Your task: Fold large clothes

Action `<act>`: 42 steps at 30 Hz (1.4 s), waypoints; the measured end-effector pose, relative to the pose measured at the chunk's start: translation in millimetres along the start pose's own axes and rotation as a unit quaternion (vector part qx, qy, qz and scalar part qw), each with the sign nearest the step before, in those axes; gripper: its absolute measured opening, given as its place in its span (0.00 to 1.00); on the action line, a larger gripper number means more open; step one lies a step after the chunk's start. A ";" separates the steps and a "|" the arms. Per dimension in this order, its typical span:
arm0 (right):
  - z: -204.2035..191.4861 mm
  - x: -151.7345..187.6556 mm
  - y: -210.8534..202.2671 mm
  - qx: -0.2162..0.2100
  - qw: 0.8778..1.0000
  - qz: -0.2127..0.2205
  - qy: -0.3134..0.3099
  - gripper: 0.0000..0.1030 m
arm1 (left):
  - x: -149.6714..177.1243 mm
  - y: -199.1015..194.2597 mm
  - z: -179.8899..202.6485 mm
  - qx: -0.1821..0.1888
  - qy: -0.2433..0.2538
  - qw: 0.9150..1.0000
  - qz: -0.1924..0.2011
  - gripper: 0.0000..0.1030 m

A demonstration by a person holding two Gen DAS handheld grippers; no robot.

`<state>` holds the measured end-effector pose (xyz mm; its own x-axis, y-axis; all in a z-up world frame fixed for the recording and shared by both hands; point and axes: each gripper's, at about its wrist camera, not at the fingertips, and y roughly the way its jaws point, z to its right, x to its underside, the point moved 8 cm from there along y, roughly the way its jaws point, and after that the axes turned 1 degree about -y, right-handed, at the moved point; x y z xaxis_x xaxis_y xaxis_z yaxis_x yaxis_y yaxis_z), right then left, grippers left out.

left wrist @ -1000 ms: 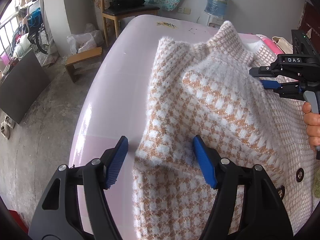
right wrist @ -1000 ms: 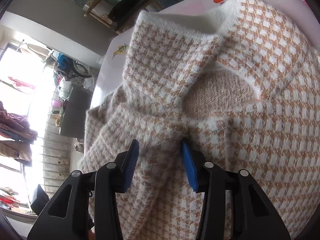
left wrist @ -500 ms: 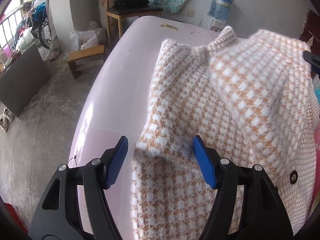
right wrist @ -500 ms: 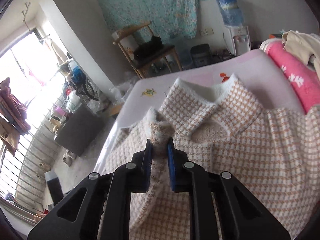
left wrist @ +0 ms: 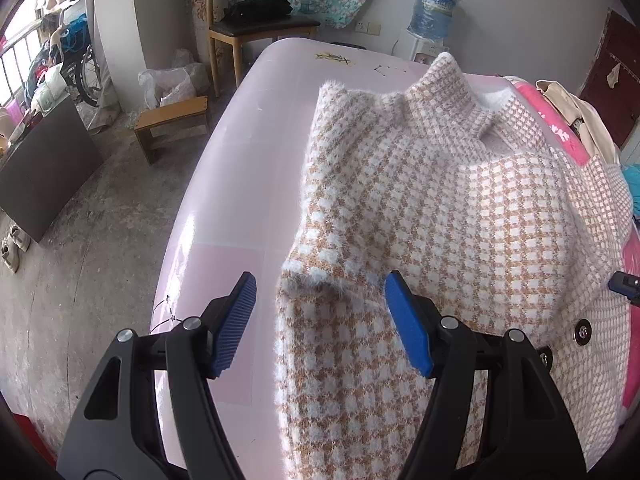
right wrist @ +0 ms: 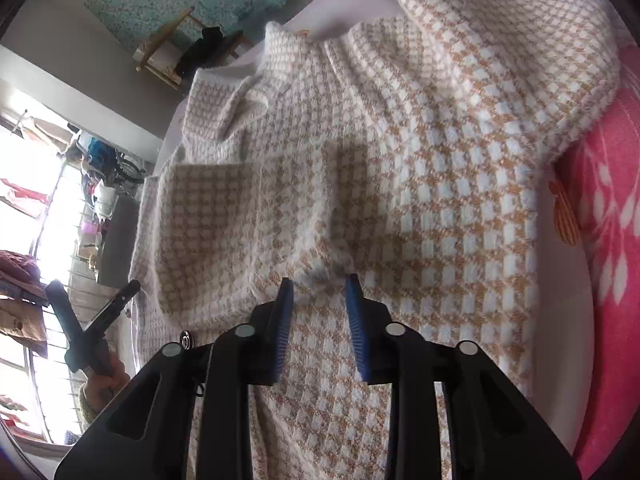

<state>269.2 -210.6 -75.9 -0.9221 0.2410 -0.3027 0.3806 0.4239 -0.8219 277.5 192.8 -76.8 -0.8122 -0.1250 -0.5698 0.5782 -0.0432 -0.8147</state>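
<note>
A fluffy tan-and-white checked coat (left wrist: pixel 460 208) lies spread on the pink table (left wrist: pixel 240 184), collar at the far end. My left gripper (left wrist: pixel 322 316) hovers open over the coat's folded left edge, whose corner lies loose between the jaws. In the right wrist view the sleeve (right wrist: pixel 344 208) lies folded across the coat's front (right wrist: pixel 460 184). Its cuff ends just beyond my right gripper (right wrist: pixel 319 322), whose jaws are opening, the pads pressing on nothing. The left gripper (right wrist: pixel 92 320) shows at the lower left there, in a person's hand. A tip of the right gripper (left wrist: pixel 624 284) peeks in at the right edge.
Pink patterned cloth (right wrist: pixel 600 220) and other garments (left wrist: pixel 576 120) lie piled along the coat's right side. Beyond the table's far end stand a wooden chair (left wrist: pixel 256 28) and a water dispenser (left wrist: pixel 432 20). A low wooden stool (left wrist: pixel 172 120) sits on the concrete floor to the left.
The right gripper shut on the sleeve, carried it across the coat to the right and let go; the sleeve now lies flat over the front. The left gripper has hardly moved.
</note>
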 end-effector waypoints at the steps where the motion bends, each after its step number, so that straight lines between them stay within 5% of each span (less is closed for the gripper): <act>1: -1.7 -3.2 -3.7 0.000 1.000 0.009 -0.003 0.47 | 0.3 0.0 -0.1 0.001 0.001 1.000 -0.001 0.62; 11: 6.8 -38.8 28.4 0.034 0.999 0.003 -0.019 0.53 | 4.6 10.2 -0.1 -0.006 -0.001 1.000 -0.009 0.62; 25: -2.8 -43.5 48.2 0.049 0.998 -0.005 -0.050 0.53 | 3.5 12.3 1.2 -0.013 0.004 1.000 -0.010 0.63; 38: -1.4 -44.8 52.8 0.069 0.996 -0.002 -0.064 0.38 | 4.0 12.9 1.0 -0.013 0.003 1.000 -0.009 0.63; 42: -4.0 -43.6 55.4 0.073 0.994 -0.004 -0.077 0.24 | 3.9 12.7 1.3 -0.012 0.003 1.000 -0.008 0.63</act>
<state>330.7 -194.1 -106.3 -0.9289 0.0966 -0.3575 0.3699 0.2919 -0.8820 281.8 190.4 -89.2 -0.8217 -0.1177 -0.5576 0.5635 -0.0216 -0.8258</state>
